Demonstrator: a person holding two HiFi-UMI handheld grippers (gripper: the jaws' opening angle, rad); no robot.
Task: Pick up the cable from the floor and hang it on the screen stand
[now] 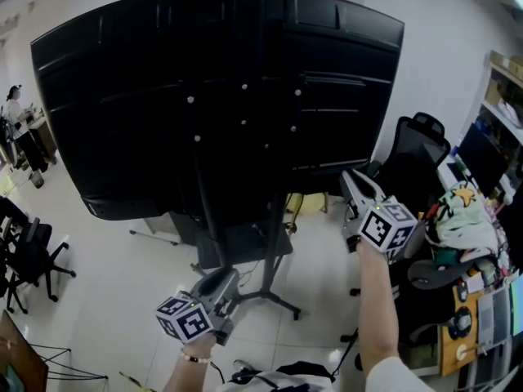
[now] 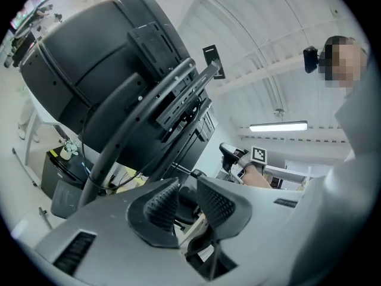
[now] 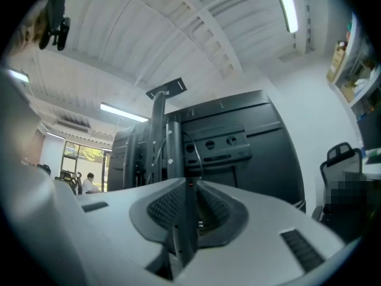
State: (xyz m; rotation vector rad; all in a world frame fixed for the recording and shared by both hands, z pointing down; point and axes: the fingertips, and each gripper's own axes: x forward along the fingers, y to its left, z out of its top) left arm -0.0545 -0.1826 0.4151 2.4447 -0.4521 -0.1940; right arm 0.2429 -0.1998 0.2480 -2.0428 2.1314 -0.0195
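Presently: cable (image 2: 85,162), thin dark cord, seemingly draped on stand pole (image 2: 113,142); light, limp, best pinched mid-run; left gripper (image 1: 225,288) fingers spread, empty; right gripper (image 1: 355,182) fingers slightly parted, empty.

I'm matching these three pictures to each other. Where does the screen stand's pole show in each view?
Head view: the pole runs down the middle, along the back of the black screen.
Left gripper view: the pole is left of centre, slanting from upper middle to lower left.
Right gripper view: the pole is upright, just left of centre, above the jaws.
Shared landmark: the black screen's back, in all three.
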